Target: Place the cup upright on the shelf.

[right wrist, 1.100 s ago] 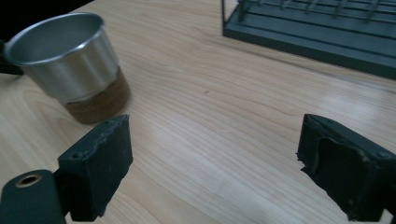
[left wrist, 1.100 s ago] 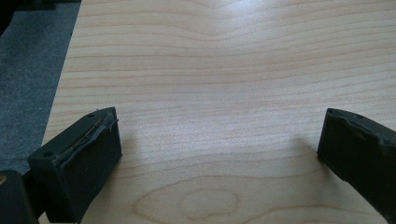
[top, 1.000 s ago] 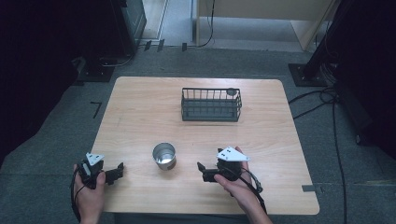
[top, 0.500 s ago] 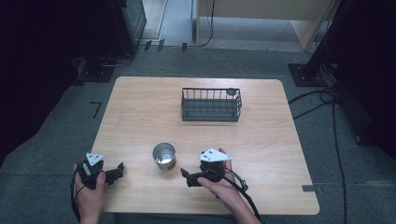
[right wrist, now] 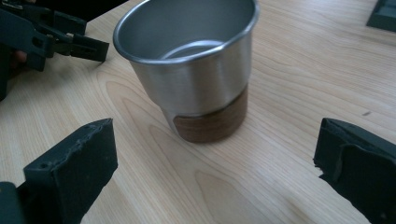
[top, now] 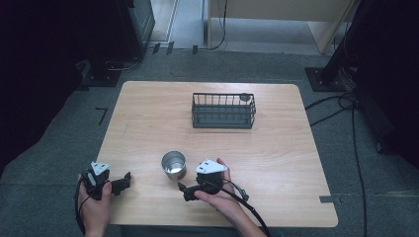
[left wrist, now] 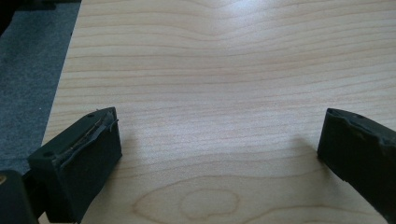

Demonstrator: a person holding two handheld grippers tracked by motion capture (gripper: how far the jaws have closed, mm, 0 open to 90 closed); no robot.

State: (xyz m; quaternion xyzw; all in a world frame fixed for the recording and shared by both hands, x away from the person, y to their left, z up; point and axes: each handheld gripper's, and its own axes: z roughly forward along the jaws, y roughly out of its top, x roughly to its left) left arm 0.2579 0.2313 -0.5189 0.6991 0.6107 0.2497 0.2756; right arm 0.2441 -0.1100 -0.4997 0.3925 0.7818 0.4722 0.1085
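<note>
Cup: a steel cup (top: pixel 174 165) stands upright on the worktop (top: pixel 276 148), near its front edge and a little left of the middle; in the right gripper view the cup (right wrist: pixel 191 70) shows a polished metal wall, an open mouth and a brown wood-look band round its base.
Right gripper: the right gripper (top: pixel 187 191), held in the person's right hand (top: pixel 217 195), lies low over the worktop just beside the cup, on its front right, pointing toward the left of the high view.
Right fingers: released and spread wide, having just been opening; in the right gripper view the right gripper (right wrist: pixel 215 161) frames the cup, which stands ahead of the two fingers (right wrist: pixel 74 163) and apart from both, with bare wood between them.
Left gripper: the left gripper (top: pixel 123 182), in the left hand (top: pixel 94 200), sits at the front left corner of the worktop, well apart from the cup.
Left fingers: released, standing wide with nothing between them; the left gripper view shows the left gripper (left wrist: pixel 217 154) over bare wood grain.
Basket: a dark wire basket (top: pixel 223 110) stands toward the far side of the worktop, well apart from the cup and both grippers.
Surround: grey carpet floor (top: pixel 69 128) lies round the worktop.
</note>
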